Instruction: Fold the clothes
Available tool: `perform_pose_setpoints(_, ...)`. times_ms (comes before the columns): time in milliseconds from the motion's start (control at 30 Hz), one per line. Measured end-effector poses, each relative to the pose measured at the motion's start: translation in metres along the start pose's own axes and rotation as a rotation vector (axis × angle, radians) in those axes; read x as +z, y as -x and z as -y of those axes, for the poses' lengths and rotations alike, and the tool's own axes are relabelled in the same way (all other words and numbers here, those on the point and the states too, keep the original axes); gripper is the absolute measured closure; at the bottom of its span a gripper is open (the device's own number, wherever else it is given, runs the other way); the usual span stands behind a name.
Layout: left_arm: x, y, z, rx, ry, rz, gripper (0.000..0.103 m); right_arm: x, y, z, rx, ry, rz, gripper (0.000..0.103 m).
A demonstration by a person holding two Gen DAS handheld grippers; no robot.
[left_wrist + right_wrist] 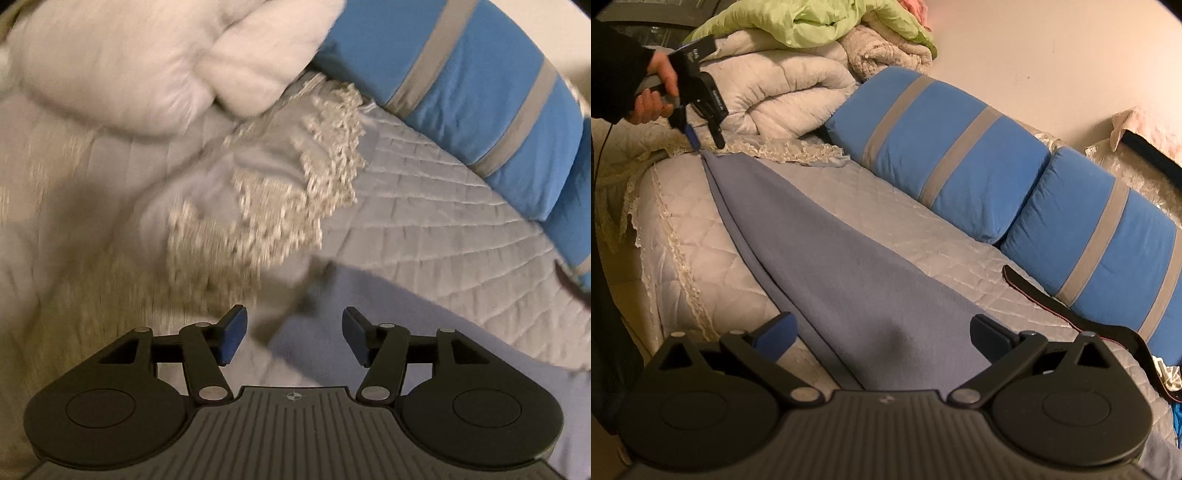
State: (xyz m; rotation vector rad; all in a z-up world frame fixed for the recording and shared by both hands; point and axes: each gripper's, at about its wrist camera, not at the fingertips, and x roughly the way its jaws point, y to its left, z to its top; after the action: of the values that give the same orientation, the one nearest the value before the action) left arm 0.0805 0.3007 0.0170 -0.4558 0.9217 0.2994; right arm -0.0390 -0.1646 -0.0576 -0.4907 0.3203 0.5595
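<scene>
Right wrist view, near to far: right gripper (882, 338) jaws spread wide, nothing pinched, w/ the blue-grey cloth (827, 258) lying on the bed (923, 229) betw. them. Cloth's long axis runs away up-left, tapering to a far corner. Left gripper (705, 142) sits at that corner, jaws parted, not clamping. Judgement: each hand is nearest its own end; next move needs both ends grabbed.

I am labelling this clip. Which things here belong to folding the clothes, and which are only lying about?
Belongs to the job:
- grey-blue cloth, spread on the bed
- left tool, open at its far corner
- right tool, open over its near end

Lying about:
- blue striped cushions
- white duvet
- green quilt
- black belt
</scene>
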Motion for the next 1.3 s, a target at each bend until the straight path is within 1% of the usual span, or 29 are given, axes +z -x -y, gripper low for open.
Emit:
perform_pose_setpoints(167,-0.019,-0.001,-0.021,-0.162,0.196,-0.057,0.048,0.001,0.002,-0.001,-0.002,0.004,0.004,0.000)
perform_pose_setpoints(300,-0.027,-0.008,-0.029,-0.223,0.289,-0.065,0.048,0.000,0.002,-0.001,-0.008,0.004,0.000,0.000)
perform_pose_setpoints(600,-0.042,-0.027,-0.064,-0.398,0.658,-0.108,0.048,-0.001,0.000,-0.004,-0.004,0.019,-0.006,0.000)
perform_pose_setpoints(700,-0.044,-0.030,-0.065,-0.419,0.703,-0.103,0.048,-0.001,-0.001,-0.004,-0.003,0.018,-0.009,0.000)
perform_pose_setpoints(733,-0.044,-0.031,-0.065,-0.436,0.718,-0.098,0.049,-0.001,-0.001,-0.003,-0.002,0.018,-0.010,0.000)
perform_pose_setpoints(833,-0.042,-0.037,-0.061,-0.462,0.716,-0.097,0.049,-0.001,-0.002,-0.003,0.000,0.016,-0.014,0.000)
perform_pose_setpoints(967,-0.038,-0.041,-0.054,-0.442,0.676,-0.096,0.050,-0.001,-0.002,-0.002,0.004,0.005,-0.024,0.000)
perform_pose_setpoints(1000,-0.037,-0.040,-0.053,-0.432,0.655,-0.094,0.055,-0.001,-0.003,-0.002,0.006,-0.002,-0.028,0.000)
perform_pose_setpoints(1033,-0.035,-0.038,-0.051,-0.414,0.626,-0.091,0.070,-0.001,-0.003,-0.001,0.011,-0.010,-0.032,0.000)
perform_pose_setpoints(1100,-0.033,-0.035,-0.048,-0.360,0.561,-0.092,0.087,-0.001,-0.004,0.001,0.016,-0.025,-0.038,0.000)
perform_pose_setpoints(1200,-0.033,-0.034,-0.048,-0.345,0.542,-0.090,0.089,-0.001,-0.004,0.003,0.021,-0.038,-0.044,0.000)
perform_pose_setpoints(1300,-0.032,-0.032,-0.045,-0.332,0.511,-0.079,0.094,-0.002,-0.006,0.003,0.022,-0.040,-0.057,0.000)
